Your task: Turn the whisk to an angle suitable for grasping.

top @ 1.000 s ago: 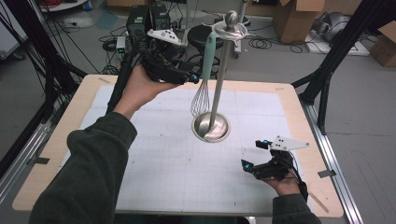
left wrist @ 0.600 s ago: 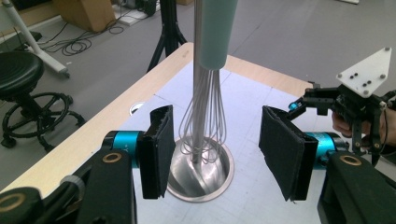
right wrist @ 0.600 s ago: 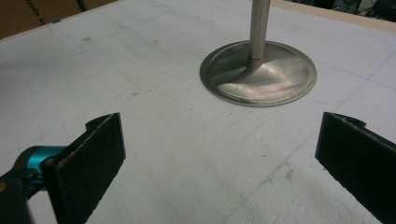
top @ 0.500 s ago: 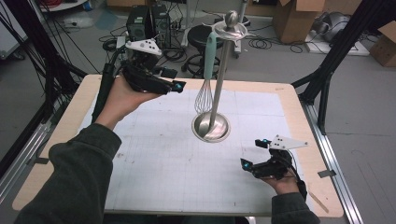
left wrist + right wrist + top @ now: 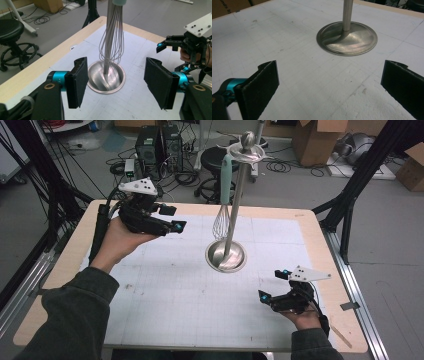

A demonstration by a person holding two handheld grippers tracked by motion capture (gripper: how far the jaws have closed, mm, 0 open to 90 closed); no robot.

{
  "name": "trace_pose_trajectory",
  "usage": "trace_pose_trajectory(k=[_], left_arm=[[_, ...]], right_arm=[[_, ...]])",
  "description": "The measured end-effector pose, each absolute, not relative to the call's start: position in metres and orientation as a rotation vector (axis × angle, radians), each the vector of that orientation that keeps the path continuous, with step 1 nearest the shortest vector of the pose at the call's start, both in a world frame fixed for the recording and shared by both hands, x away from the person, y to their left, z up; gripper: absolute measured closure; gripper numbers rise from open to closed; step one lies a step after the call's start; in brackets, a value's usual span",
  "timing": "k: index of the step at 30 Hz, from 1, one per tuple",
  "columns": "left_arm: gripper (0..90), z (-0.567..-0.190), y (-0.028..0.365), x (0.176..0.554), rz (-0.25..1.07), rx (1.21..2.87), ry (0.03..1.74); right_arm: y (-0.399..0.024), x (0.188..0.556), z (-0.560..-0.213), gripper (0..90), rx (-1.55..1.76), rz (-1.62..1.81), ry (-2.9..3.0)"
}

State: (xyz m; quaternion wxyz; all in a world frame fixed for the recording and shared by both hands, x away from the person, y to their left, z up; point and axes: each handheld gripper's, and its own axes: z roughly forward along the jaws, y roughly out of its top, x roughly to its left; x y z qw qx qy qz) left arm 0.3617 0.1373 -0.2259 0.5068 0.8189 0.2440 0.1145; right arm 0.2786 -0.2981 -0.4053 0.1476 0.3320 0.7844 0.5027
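A light wire whisk with a mint-green handle [image 5: 225, 175] hangs from the steel utensil stand [image 5: 226, 256], best gripped by its stiff handle, as the left gripper [image 5: 172, 218], jaws just opening and empty, and the right gripper [image 5: 272, 286], spread wide, stand apart from it.

**A:** Your lighting was pretty even, soft overhead stuff. The table [image 5: 165, 295] looked bright, almost washed out, and you barely threw a shadow on it, just a faint one under your left gripper [image 5: 172, 218].

**B:** Agreed. You did get glare on the stand's metal base [image 5: 347, 40], streaky reflections in the dish. The high view was soft and low-res, and the floor clutter at the back went dim. In your right gripper view the jaw pads up close were blurry, and the whisk [image 5: 111, 47] wires smeared a bit.
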Motion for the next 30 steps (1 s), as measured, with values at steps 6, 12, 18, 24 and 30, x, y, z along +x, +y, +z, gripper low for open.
trace_pose_trajectory(k=[6,12,18,24,30], left_arm=[[32.5,-0.239,0.147,0.354,0.27,1.967,0.608],[29.2,-0.247,0.158,0.347,0.272,1.957,0.626],[25.6,-0.251,0.163,0.342,0.274,1.945,0.637],[20.7,-0.26,0.169,0.336,0.279,1.92,0.655],[18.6,-0.269,0.176,0.333,0.284,1.909,0.674]], right_arm=[[-0.299,0.276,-0.405,0.6,0.964,1.441,2.248],[-0.299,0.275,-0.404,0.6,0.97,1.443,2.238],[-0.3,0.275,-0.404,0.6,0.97,1.441,2.235],[-0.3,0.275,-0.403,0.6,0.97,1.444,2.224],[-0.3,0.274,-0.403,0.6,0.971,1.445,2.223]])
